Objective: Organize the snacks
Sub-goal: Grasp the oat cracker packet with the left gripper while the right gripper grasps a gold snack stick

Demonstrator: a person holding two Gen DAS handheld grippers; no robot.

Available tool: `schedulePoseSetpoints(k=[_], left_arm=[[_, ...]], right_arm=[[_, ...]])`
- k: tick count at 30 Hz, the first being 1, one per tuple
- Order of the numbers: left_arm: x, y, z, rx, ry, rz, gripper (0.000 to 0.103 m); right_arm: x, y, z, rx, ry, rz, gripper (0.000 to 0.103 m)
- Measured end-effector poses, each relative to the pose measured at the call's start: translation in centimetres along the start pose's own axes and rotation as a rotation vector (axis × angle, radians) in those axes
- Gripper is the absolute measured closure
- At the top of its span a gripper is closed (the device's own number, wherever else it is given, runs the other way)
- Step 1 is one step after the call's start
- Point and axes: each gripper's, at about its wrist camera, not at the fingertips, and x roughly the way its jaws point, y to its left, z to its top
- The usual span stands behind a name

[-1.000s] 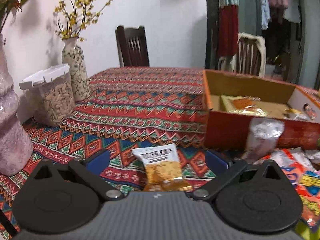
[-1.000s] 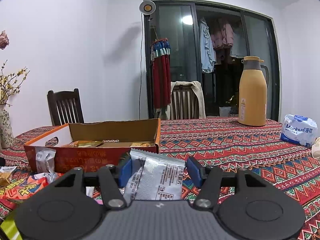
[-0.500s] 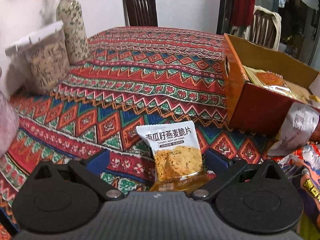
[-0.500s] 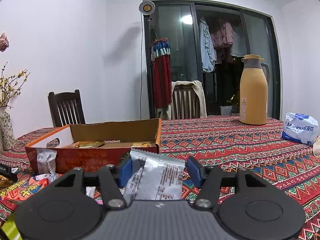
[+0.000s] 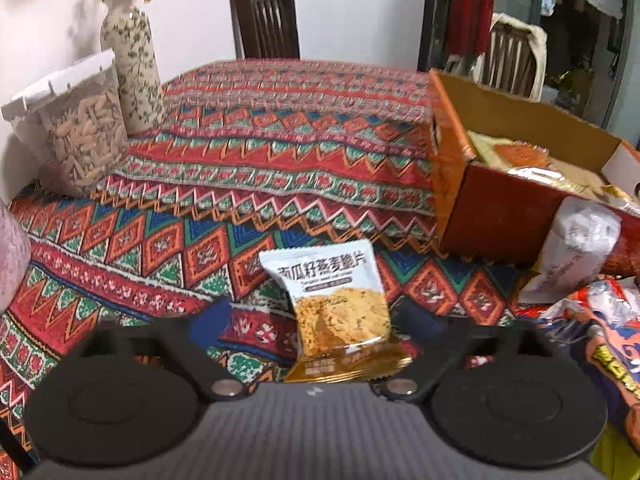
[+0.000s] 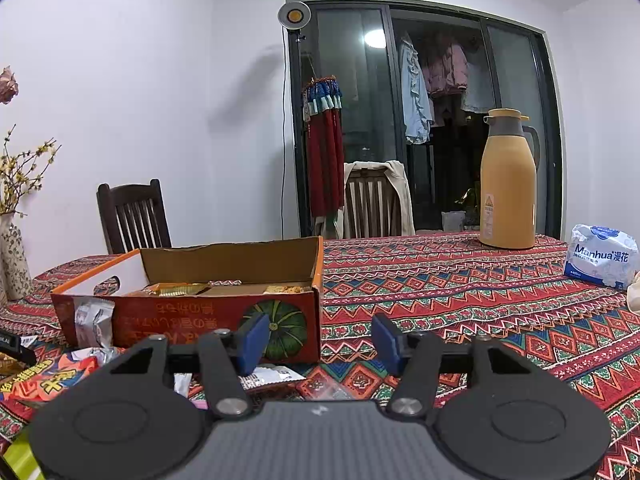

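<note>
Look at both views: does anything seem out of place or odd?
Loose snack packets lie heaped on the tablecloth beside the orange box, not inside it; a silver packet leans against its front wall. Nothing looks spilled.

Open tablecloth (image 5: 280, 128) left of the orange box (image 5: 492, 216); jar (image 5: 76, 136) and vase (image 5: 132, 64) along the far-left wall.

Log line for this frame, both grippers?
left gripper: jaws just closing, oat crisp packet between, not gripped | right gripper: open, empty | orange box: holds snacks
</note>
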Motion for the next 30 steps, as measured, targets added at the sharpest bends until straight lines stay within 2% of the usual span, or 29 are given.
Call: schedulePoseSetpoints(k=[1,2,6,9,13,16,19,21,24,28,30], left_arm=[[-0.4,-0.1,0.0,0.000,-0.009,-0.007,0.056],[-0.6,-0.1,-0.1,-0.001,-0.016,-0.014,0.062],[-1.8,-0.4,-0.9,0.011,-0.056,-0.034,0.062],[-3.2,-0.8,-1.6,0.033,-0.095,-0.055,0.062],[-5.1,-1.1,-2.4,0.068,-0.156,-0.067,0.062],[-6.0,-1.2,-2.5,0.076,-0.181,-0.085,0.062],[-6.5,-1.6,-2.7,0.078,-0.193,-0.106,0.062],[-6.5,-1.7,-2.8,0.083,-0.195,-0.119,0.062],[-6.7,-2.0,-3.2,0.086,-0.196,-0.134,0.062],[-6.9,-2.4,-3.6,0.088,-0.198,-0.153,0.062],[-7.0,-2.5,-3.7,0.092,-0.201,-0.161,0.062]], right_arm=[[0.0,0.0,0.0,0.000,0.001,0.000,0.047],[0.0,0.0,0.0,0.001,0.002,0.000,0.047],[0.2,-0.1,0.0,0.012,0.011,-0.005,0.045],[0.3,-0.7,0.3,0.036,0.051,0.015,0.041],[0.5,-1.7,0.4,0.064,0.149,0.039,0.040],[0.9,-2.2,0.2,0.054,0.231,0.049,0.035],[1.1,-1.9,-0.1,-0.002,0.281,0.023,0.032],[1.3,-1.9,-0.2,-0.034,0.306,0.007,0.025],[1.7,-2.4,-0.1,-0.047,0.336,-0.020,0.023],[2.6,-2.9,0.0,-0.043,0.382,-0.015,0.021],[3.3,-2.9,-0.2,-0.060,0.413,-0.013,0.017]])
